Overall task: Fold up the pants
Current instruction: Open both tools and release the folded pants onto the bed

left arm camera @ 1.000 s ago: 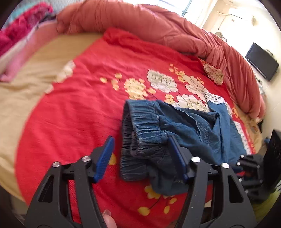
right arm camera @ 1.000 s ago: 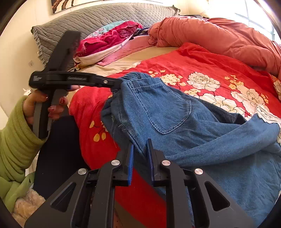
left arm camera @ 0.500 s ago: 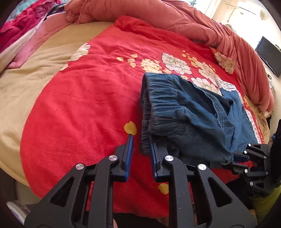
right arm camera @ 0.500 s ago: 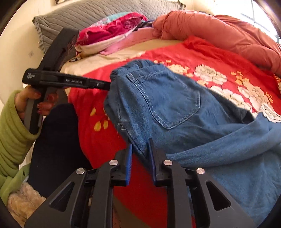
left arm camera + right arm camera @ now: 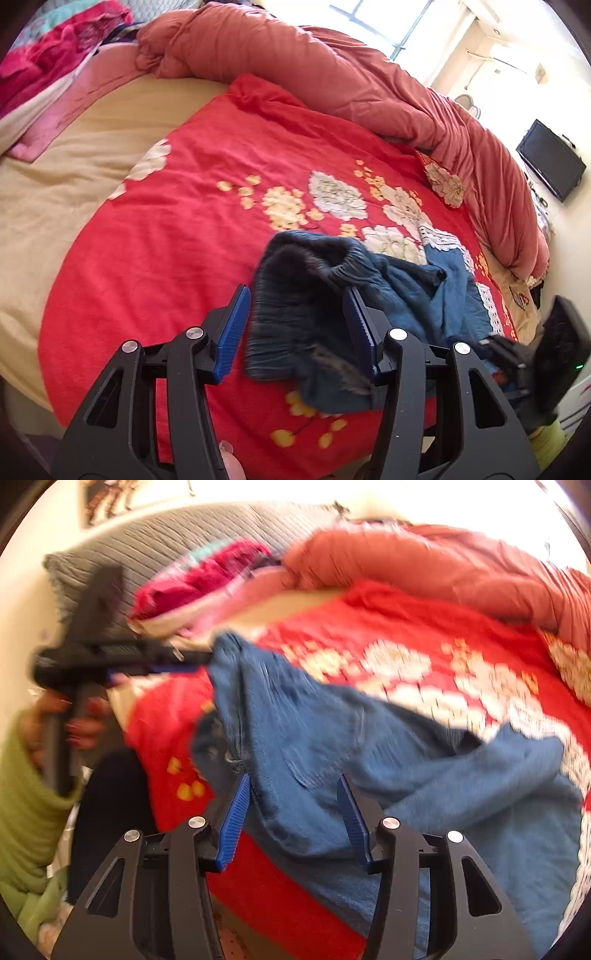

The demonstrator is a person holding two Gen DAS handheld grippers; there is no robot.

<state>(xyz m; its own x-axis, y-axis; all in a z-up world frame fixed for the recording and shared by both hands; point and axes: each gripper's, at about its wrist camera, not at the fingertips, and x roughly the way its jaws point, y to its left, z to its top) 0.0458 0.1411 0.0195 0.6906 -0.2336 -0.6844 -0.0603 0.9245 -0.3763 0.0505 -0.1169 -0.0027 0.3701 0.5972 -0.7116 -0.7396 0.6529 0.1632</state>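
Both jaws of the left hand-held gripper [image 5: 297, 326] are opening, about half spread, with the dark gathered waistband of the pants [image 5: 369, 295] lying between the blue pads [image 5: 231, 330]; the right pad looks close against the cloth, the left one stands clear of it, so no grip shows. Jaws of the right hand-held gripper [image 5: 291, 818] are opening too, half apart, and a fold of the blue denim pants [image 5: 332, 746] runs up between them without being pinched. From the right wrist view, which is blurred, the left hand-held gripper [image 5: 122, 661] reaches in from the left toward the raised corner of the waistband, gripped by a hand [image 5: 79, 723] in a green sleeve [image 5: 26, 812]. The pants lie crumpled on the near edge of the bed, on a red floral blanket [image 5: 184, 229], the legs trailing toward the right with a strip of white lace [image 5: 443, 240] beside them. Beyond the blanket a salmon duvet [image 5: 332, 74] is heaped along the far side, a beige sheet [image 5: 74, 155] shows at the left, and pink and magenta cloths [image 5: 55, 62] pile near a grey quilted headboard [image 5: 155, 539]. A dark television [image 5: 550, 160] hangs on the far wall.
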